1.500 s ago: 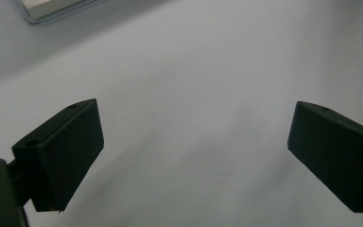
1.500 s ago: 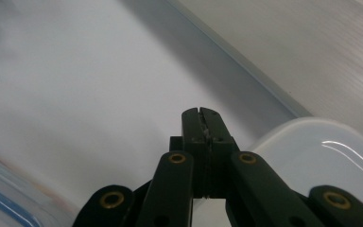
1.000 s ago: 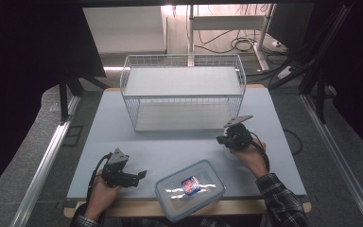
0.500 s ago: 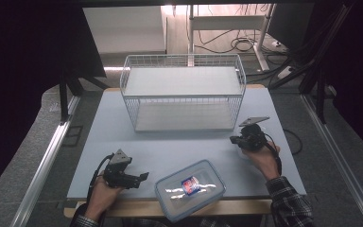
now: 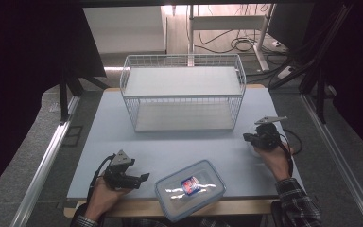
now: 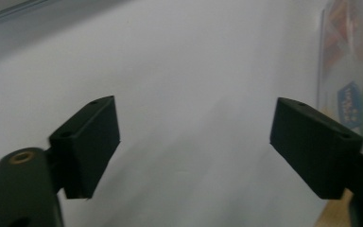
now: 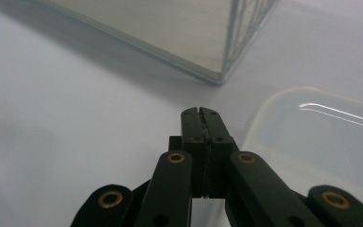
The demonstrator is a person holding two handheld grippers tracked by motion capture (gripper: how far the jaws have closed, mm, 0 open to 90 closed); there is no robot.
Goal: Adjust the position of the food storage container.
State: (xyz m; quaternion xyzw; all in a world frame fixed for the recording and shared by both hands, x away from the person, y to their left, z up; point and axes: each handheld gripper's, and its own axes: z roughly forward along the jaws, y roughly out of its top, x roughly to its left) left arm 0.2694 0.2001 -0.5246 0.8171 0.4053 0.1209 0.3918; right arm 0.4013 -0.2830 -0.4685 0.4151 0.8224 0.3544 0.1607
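Container: a clear plastic lidded box (image 5: 190, 189) with a coloured label on its lid is lying at the near edge of the table, between the two hands and tilted a little against the edge. In the left gripper view its side (image 6: 347, 75) is showing at the right border, just beside the right-hand jaw.

Left gripper: the left gripper (image 5: 142, 178) is sitting low at the near left of the table, held in the person's left hand (image 5: 101, 196) and pointing toward the box. Its jaws are standing wide apart with nothing but bare table between them (image 6: 194, 142).

Right gripper: the right gripper (image 5: 246, 137) is resting farther back on the right side, held in the right hand (image 5: 274, 158), a grey three-cornered plate on top and a cable curling behind it. Its jaws are pressed tight together, holding nothing (image 7: 202, 113) — a pale translucent lid (image 7: 312, 142) is lying just to their right in the right gripper view.

Table: the pale blue-grey tabletop (image 5: 179, 146) is bare between the grippers and the basket.

Basket: a white wire basket (image 5: 183, 92) is standing at the far middle of the table, well apart from both grippers — its near corner (image 7: 222, 71) is appearing ahead of the closed jaws.
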